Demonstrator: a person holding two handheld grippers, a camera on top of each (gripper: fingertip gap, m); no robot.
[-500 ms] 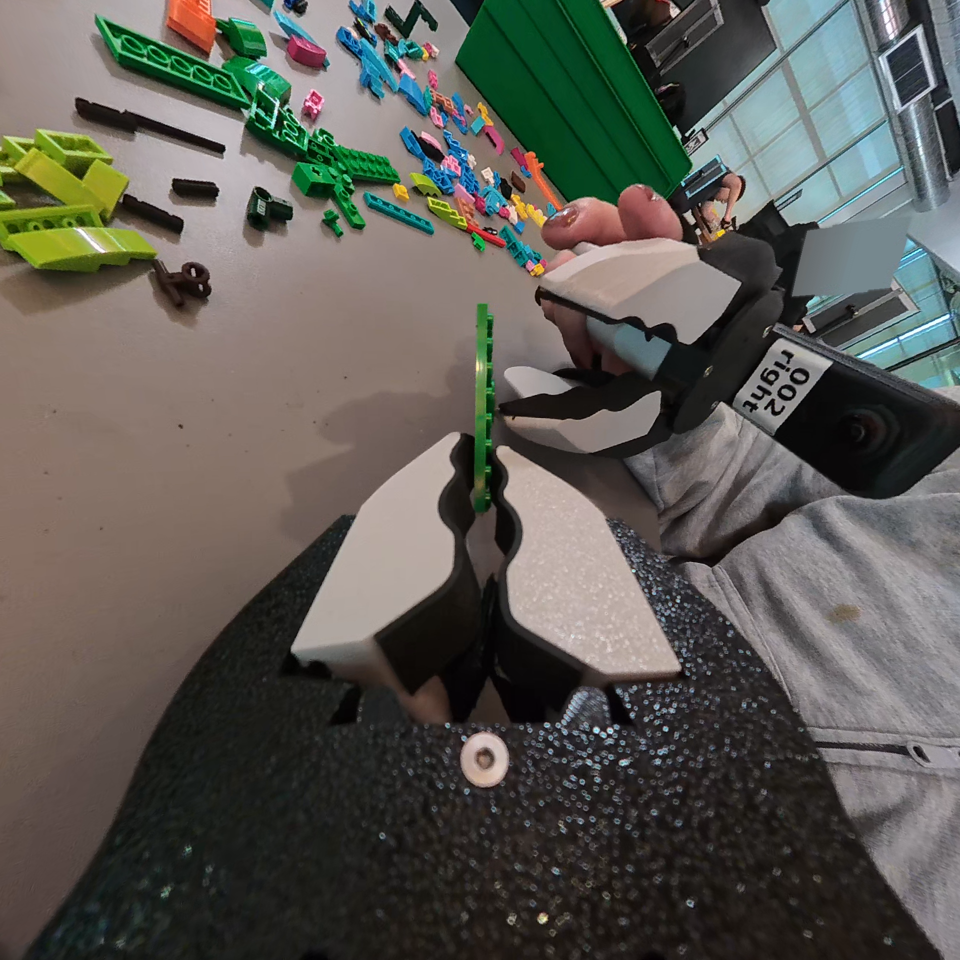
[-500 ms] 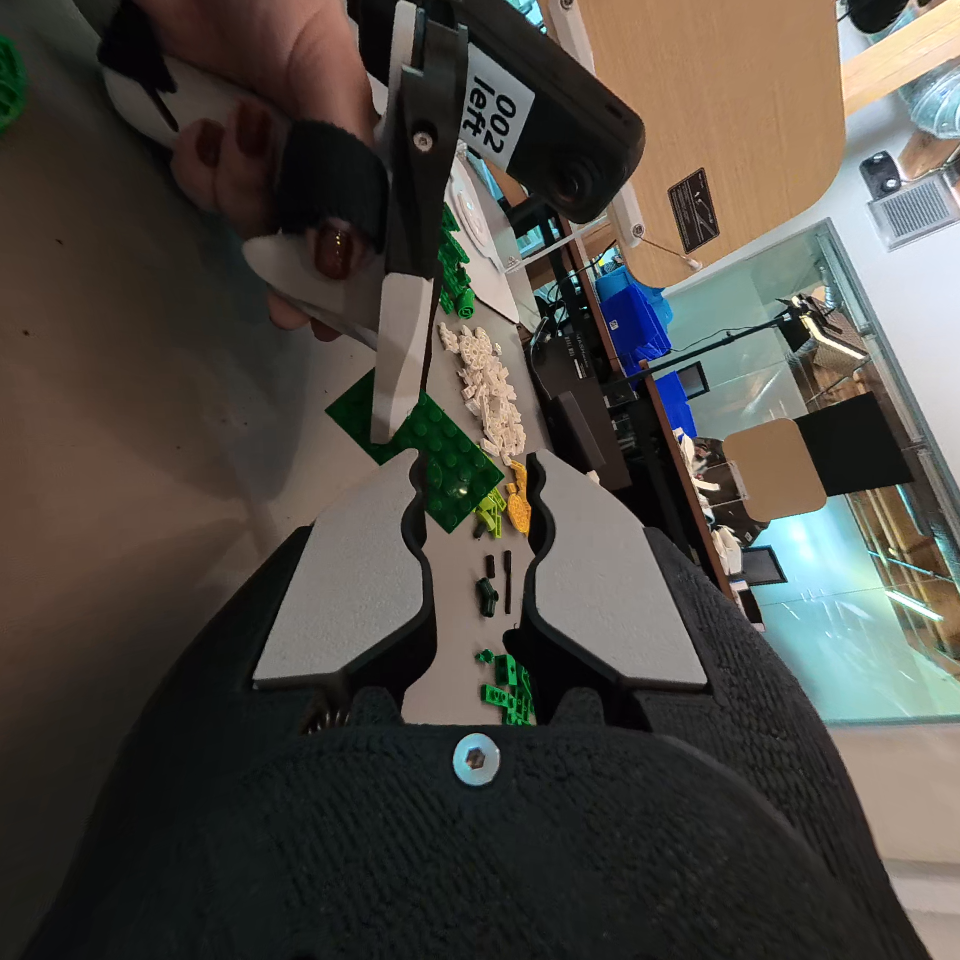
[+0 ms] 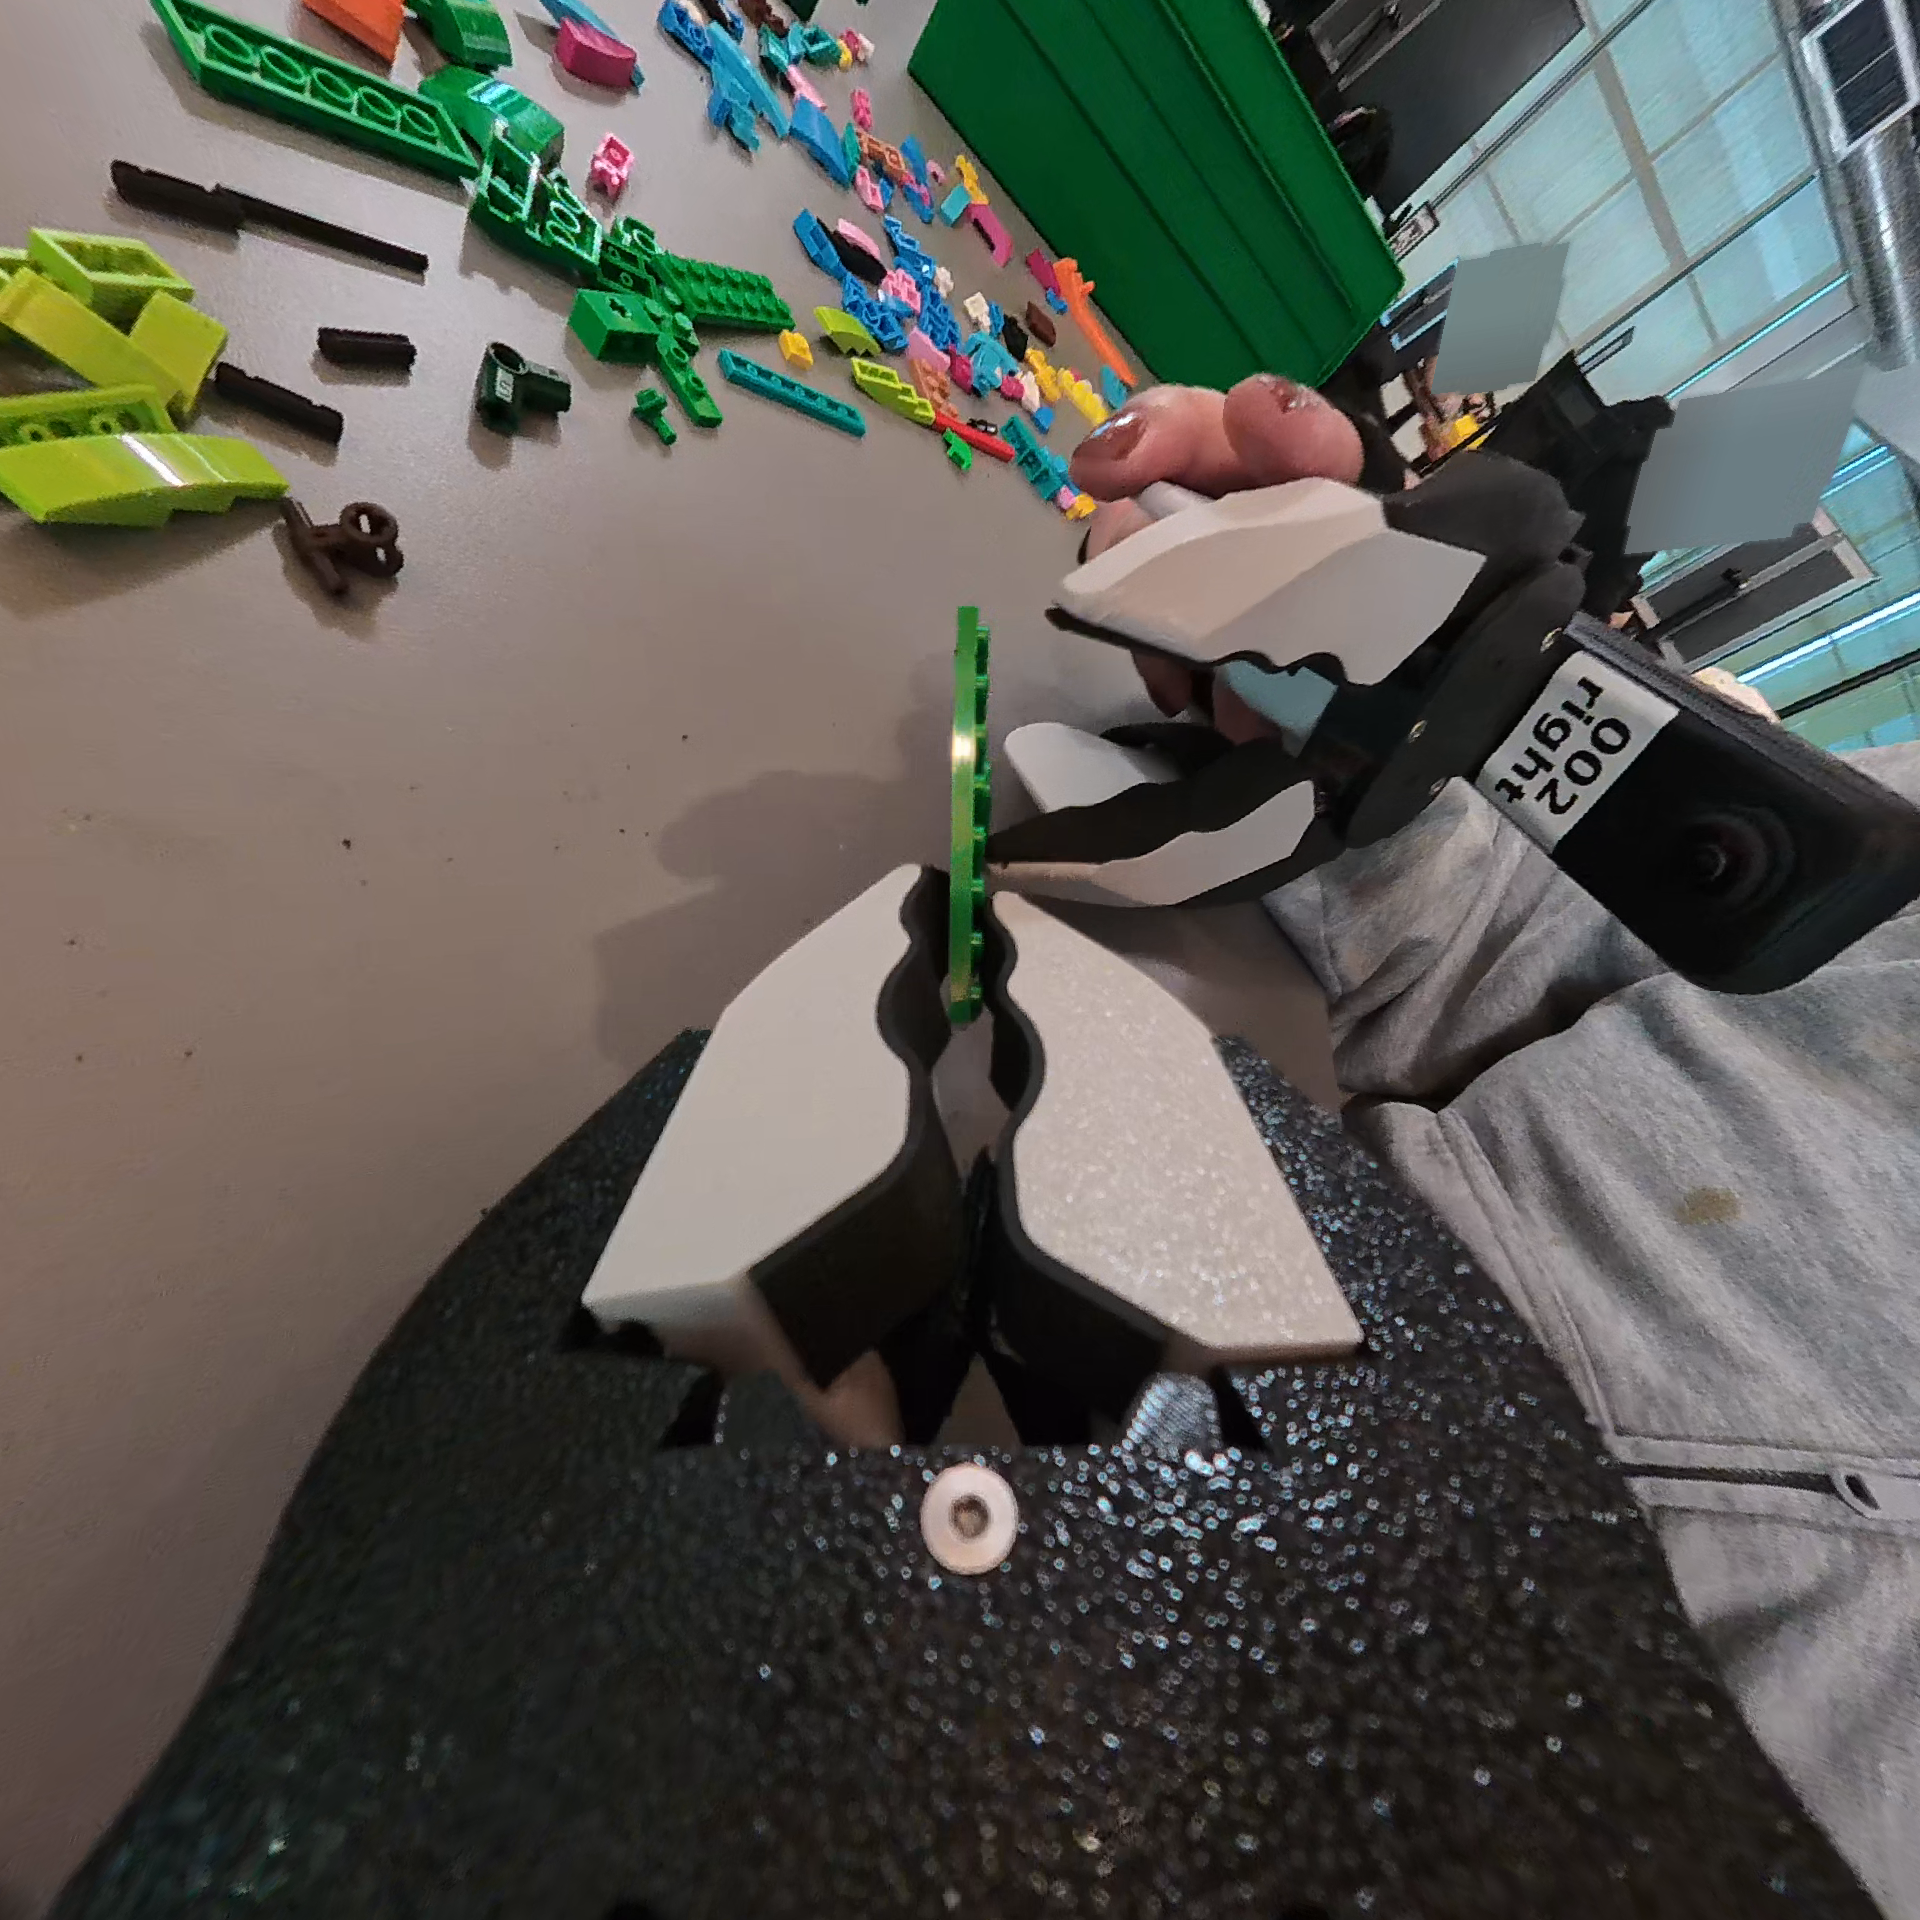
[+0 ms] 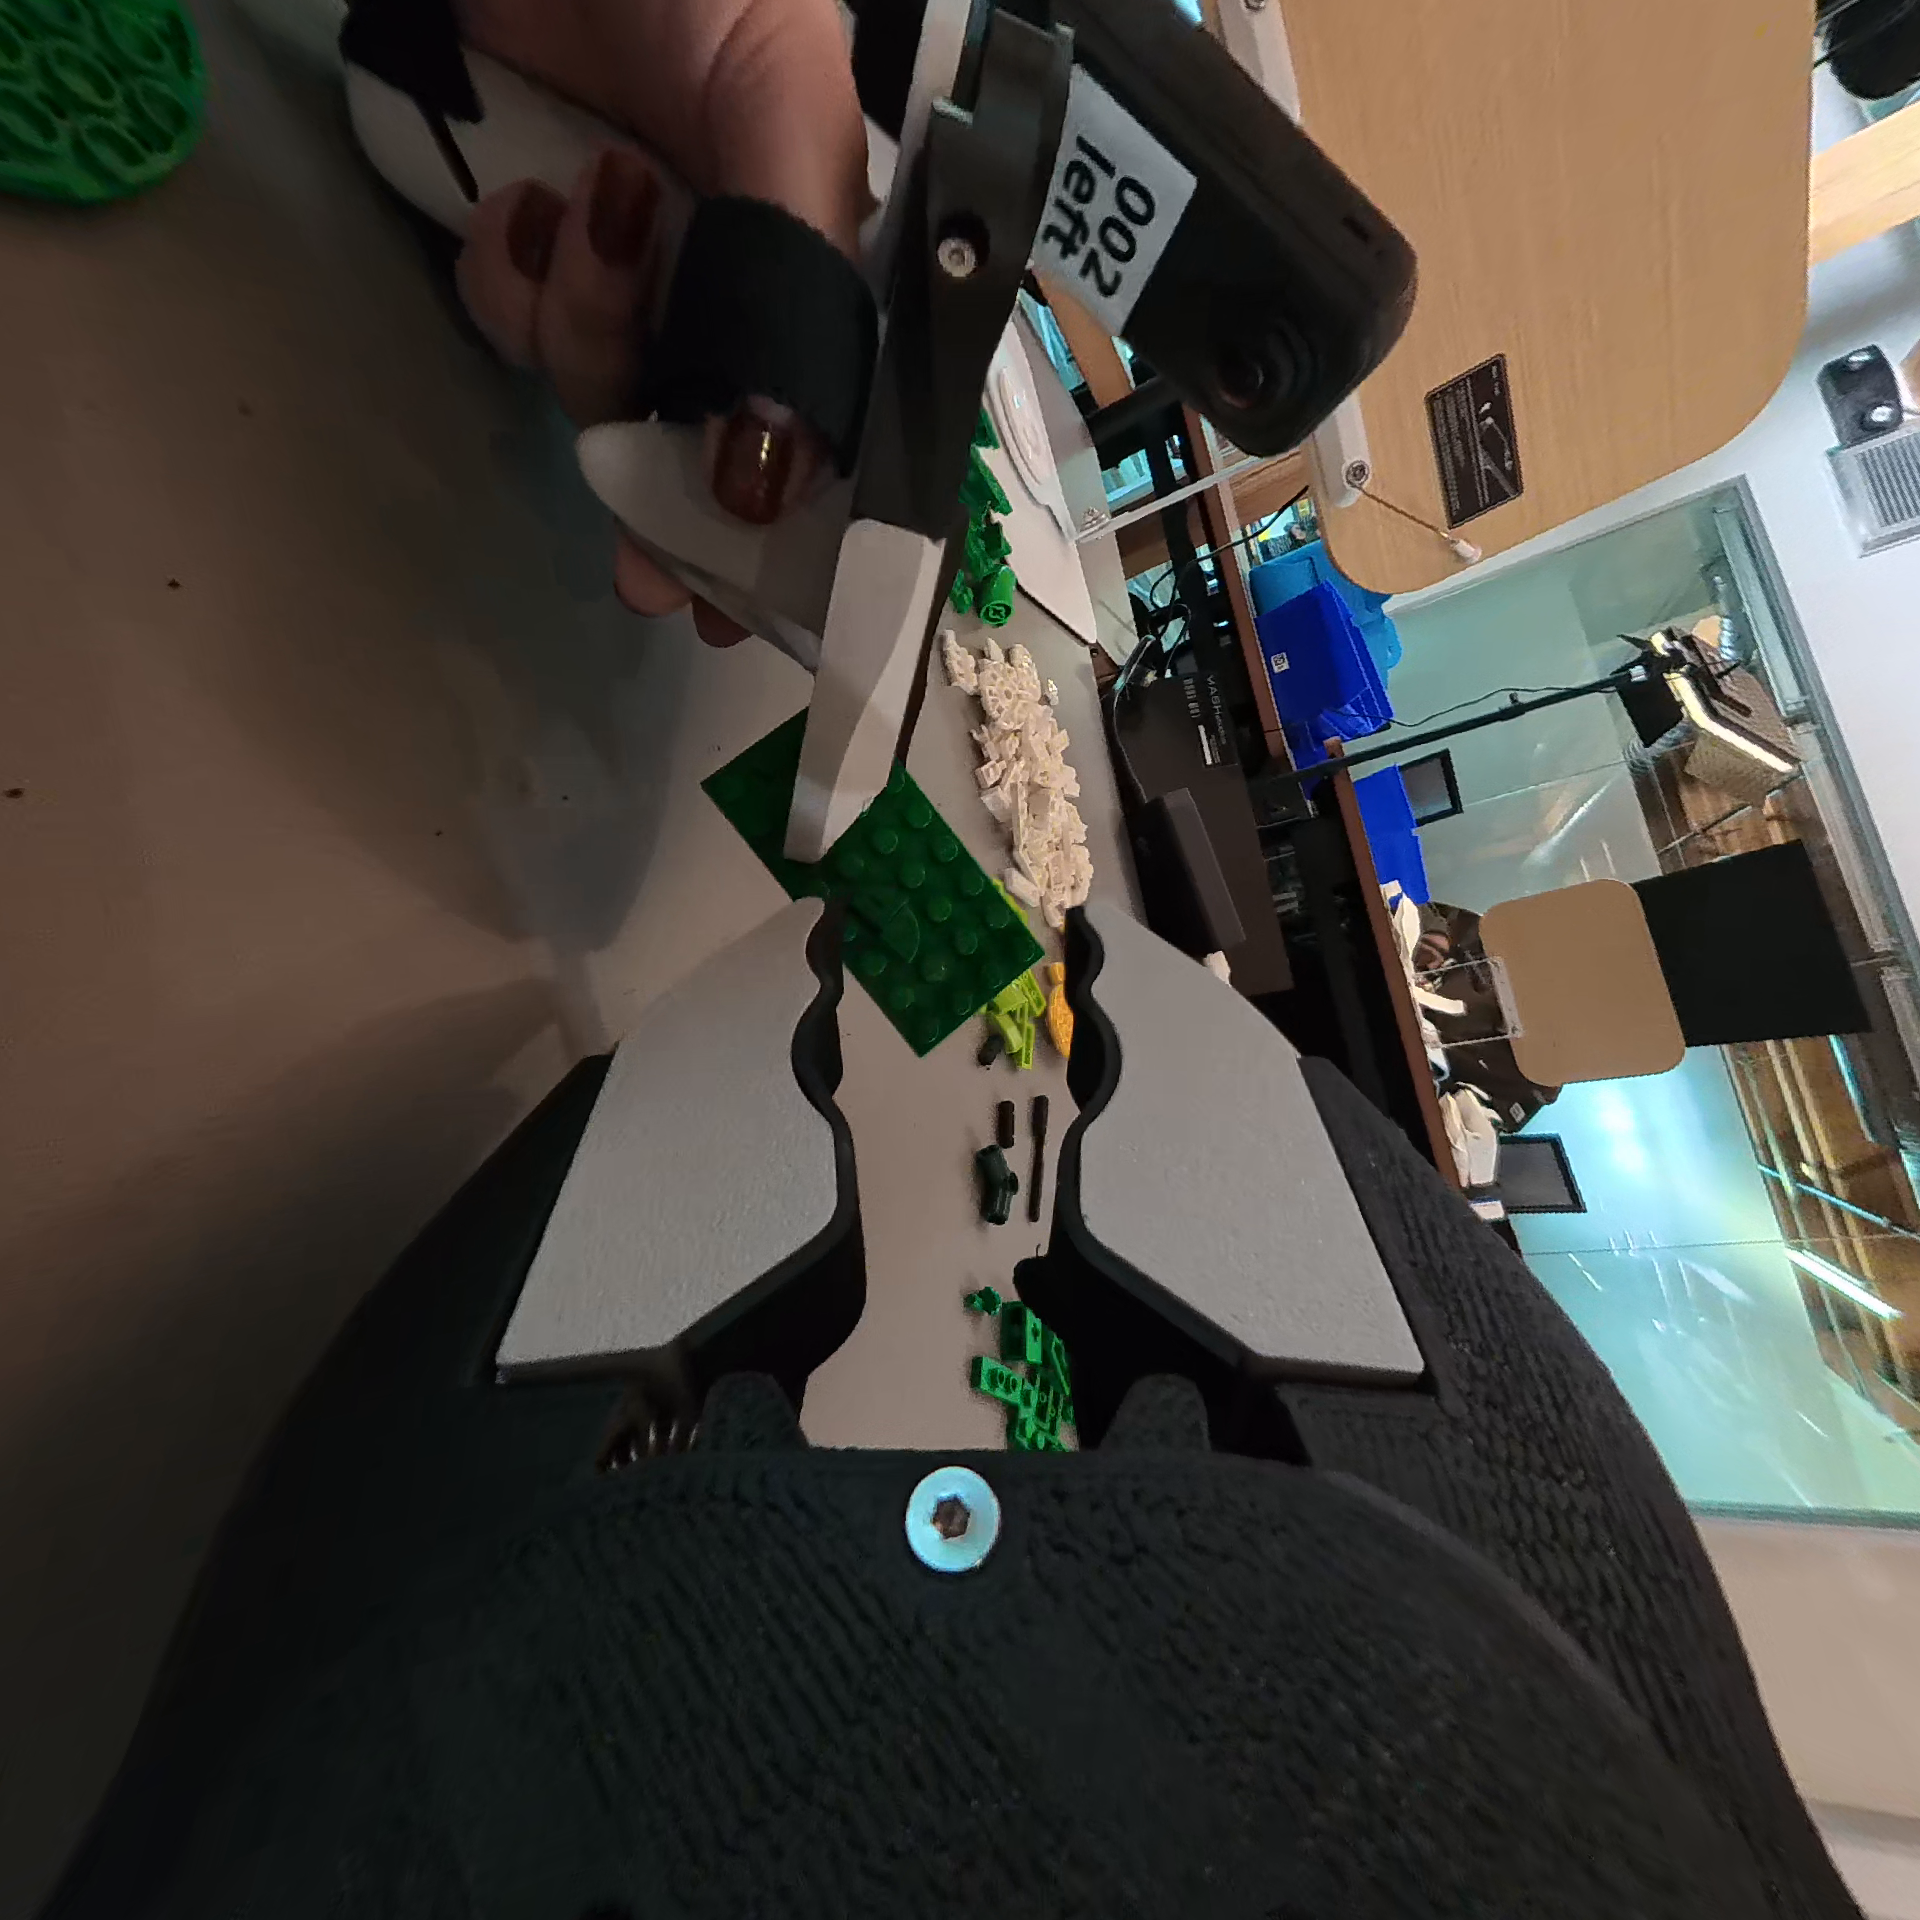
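Observation:
My left gripper (image 3: 961, 904) is shut on a flat green studded plate (image 3: 968, 790), which it holds upright and edge-on above the grey table (image 3: 520, 831). In the right wrist view the plate (image 4: 935, 935) shows face-on, with a left finger (image 4: 852, 727) across it and what looks like a smooth green half-round tile (image 4: 899, 925) on its studs. My right gripper (image 4: 951, 925) is open and holds nothing. Its jaws stand wide in front of the plate's studded face. In the left wrist view the right gripper (image 3: 1029, 727) has its lower fingertip against that face.
Loose bricks lie on the table: lime slopes (image 3: 114, 343), dark pins (image 3: 270, 223), green plates (image 3: 312, 83) and a mixed coloured heap (image 3: 914, 301) by a green bin (image 3: 1143, 187). A white pile (image 4: 1029, 769) lies beyond the plate. A grey sleeve (image 3: 1662, 1195) is at the right.
My right gripper's jaws have opened a little wider in front of the plate. My left gripper keeps its hold on the green plate and has barely moved.

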